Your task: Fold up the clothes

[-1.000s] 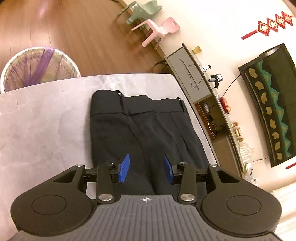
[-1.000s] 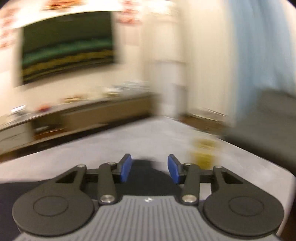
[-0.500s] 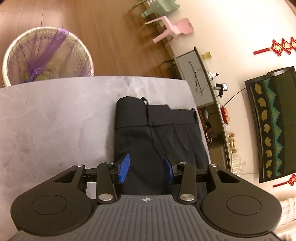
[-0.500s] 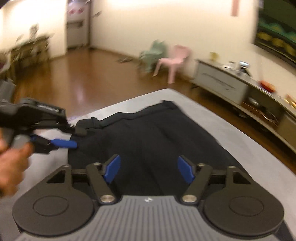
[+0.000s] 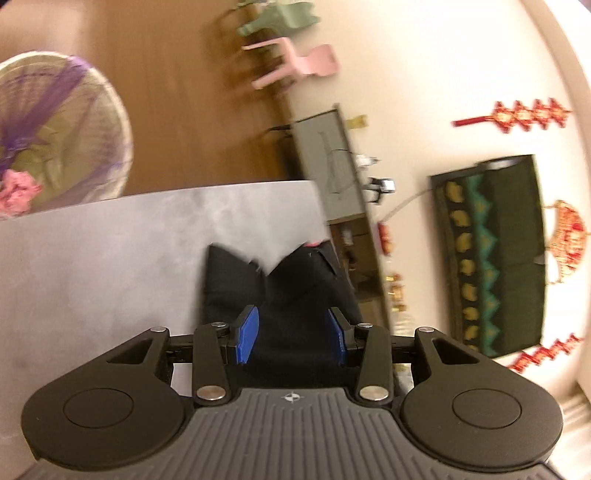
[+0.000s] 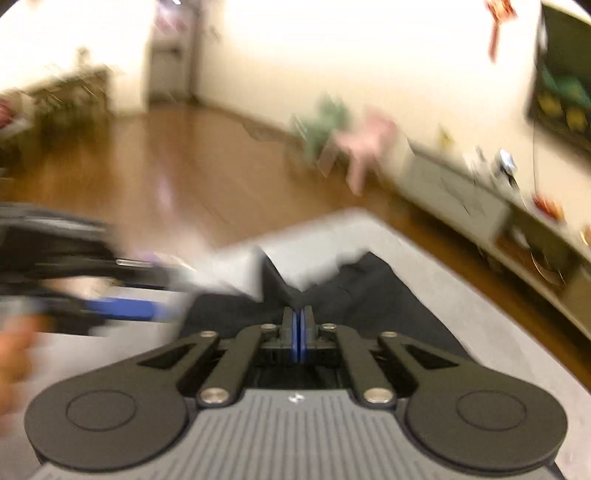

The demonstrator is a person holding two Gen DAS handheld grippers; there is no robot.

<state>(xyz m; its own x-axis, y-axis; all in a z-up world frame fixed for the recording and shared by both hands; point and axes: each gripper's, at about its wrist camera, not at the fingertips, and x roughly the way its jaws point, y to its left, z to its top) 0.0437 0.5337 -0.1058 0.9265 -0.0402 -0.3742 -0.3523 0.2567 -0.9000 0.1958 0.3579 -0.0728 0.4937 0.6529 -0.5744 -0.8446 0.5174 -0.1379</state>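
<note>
A black garment (image 5: 295,295) lies bunched on the grey marble table (image 5: 110,258), its far edge pulled into a V. My left gripper (image 5: 293,334) hovers over its near part. Its jaws are opening, with black cloth under and between the blue pads (image 5: 247,334) and neither pad pressing on it. In the right wrist view my right gripper (image 6: 299,328) is shut, pads together, and the black garment (image 6: 369,295) gathers up to its tip as if pinched there. The left gripper (image 6: 118,308) shows as a blur at the left, with a hand (image 6: 11,354) behind it.
A woven basket (image 5: 55,129) with a purple liner and pink cloth stands on the wooden floor beyond the table's far left edge. A pink chair (image 5: 299,62), a green chair (image 5: 280,20) and a low cabinet (image 5: 328,162) line the wall.
The right gripper swung round to face the garment, widened, then shut at the cloth. The garment, flat before, is now bunched into a V. The left gripper moved and rolled over it.
</note>
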